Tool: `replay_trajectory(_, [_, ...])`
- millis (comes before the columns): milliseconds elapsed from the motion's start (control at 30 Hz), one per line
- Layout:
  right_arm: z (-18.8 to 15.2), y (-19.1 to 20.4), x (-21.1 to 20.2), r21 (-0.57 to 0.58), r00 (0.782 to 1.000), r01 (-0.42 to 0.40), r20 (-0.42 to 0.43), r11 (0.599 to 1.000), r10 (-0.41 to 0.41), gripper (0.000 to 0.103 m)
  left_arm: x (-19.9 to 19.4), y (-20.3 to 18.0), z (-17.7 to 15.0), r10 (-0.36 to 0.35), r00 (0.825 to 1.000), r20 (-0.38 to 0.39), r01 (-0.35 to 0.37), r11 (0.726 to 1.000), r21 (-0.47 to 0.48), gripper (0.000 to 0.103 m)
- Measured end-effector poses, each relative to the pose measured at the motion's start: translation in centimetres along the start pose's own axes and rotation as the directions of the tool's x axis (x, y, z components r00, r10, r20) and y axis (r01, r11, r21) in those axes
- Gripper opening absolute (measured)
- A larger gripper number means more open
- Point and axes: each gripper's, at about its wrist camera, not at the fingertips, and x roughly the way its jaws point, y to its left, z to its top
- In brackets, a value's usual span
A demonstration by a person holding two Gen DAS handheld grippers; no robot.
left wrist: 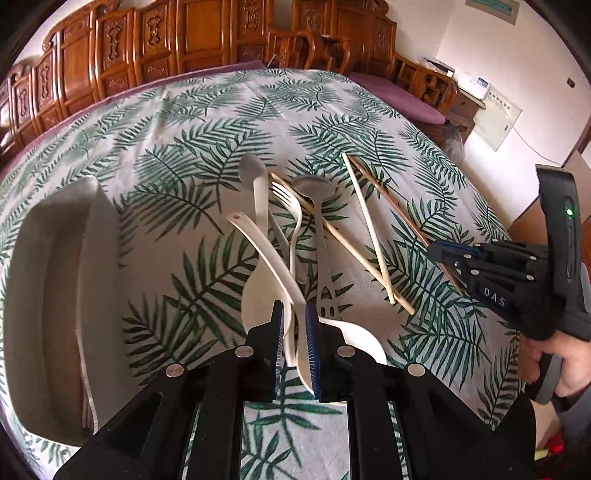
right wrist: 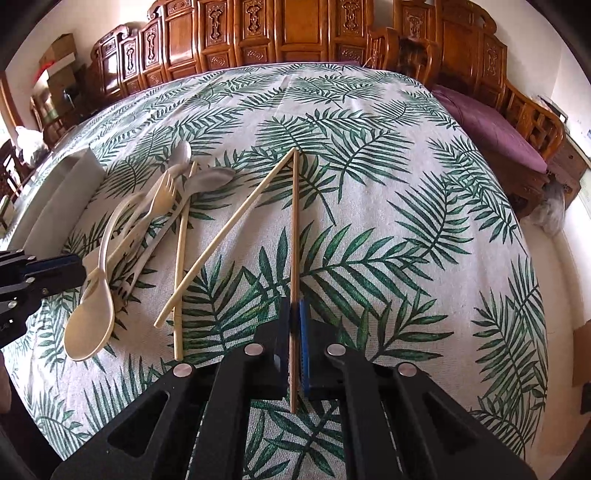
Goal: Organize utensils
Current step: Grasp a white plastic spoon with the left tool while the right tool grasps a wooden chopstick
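A pile of utensils lies on the leaf-print tablecloth (left wrist: 207, 122). My left gripper (left wrist: 297, 317) is shut on the cream spoon (left wrist: 266, 251), near the neck above its bowl. From the right wrist view the same spoon (right wrist: 90, 321) hangs from the left gripper (right wrist: 79, 271). My right gripper (right wrist: 294, 310) is shut on the near end of a dark brown chopstick (right wrist: 294, 221), which runs straight away from it. In the left wrist view the right gripper (left wrist: 437, 251) holds that chopstick (left wrist: 388, 199) at the table's right.
A white tray (left wrist: 55, 277) stands at the left of the pile. Two pale chopsticks (left wrist: 369, 229) (left wrist: 332, 229), a cream fork (left wrist: 291, 206) and two grey metal spoons (left wrist: 314, 188) (left wrist: 251, 166) lie crossed together. A person's hand (left wrist: 554, 362) holds the right gripper. Carved wooden furniture (right wrist: 295, 33) lines the far side.
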Motion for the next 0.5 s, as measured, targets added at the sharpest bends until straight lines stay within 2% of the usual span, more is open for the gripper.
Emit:
replay_trajectory(233, [0.0, -0.2, 0.0, 0.003, 1.000, -0.010, 0.002, 1.000, 0.010, 0.006, 1.7, -0.4, 0.4, 0.013, 0.999, -0.029, -0.013, 1.000, -0.012, 0.011])
replay_trajectory(300, [0.0, -0.2, 0.1, 0.003, 1.000, -0.012, 0.002, 1.000, 0.012, 0.006, 2.1, -0.5, 0.6, 0.015, 0.999, -0.036, -0.016, 1.000, -0.016, 0.018])
replay_trajectory(500, [0.0, -0.2, 0.1, -0.002, 1.000, -0.010, 0.003, 1.000, 0.010, 0.006, 2.9, -1.0, 0.9, 0.052, 0.998, -0.046, -0.052, 0.999, 0.006, 0.020])
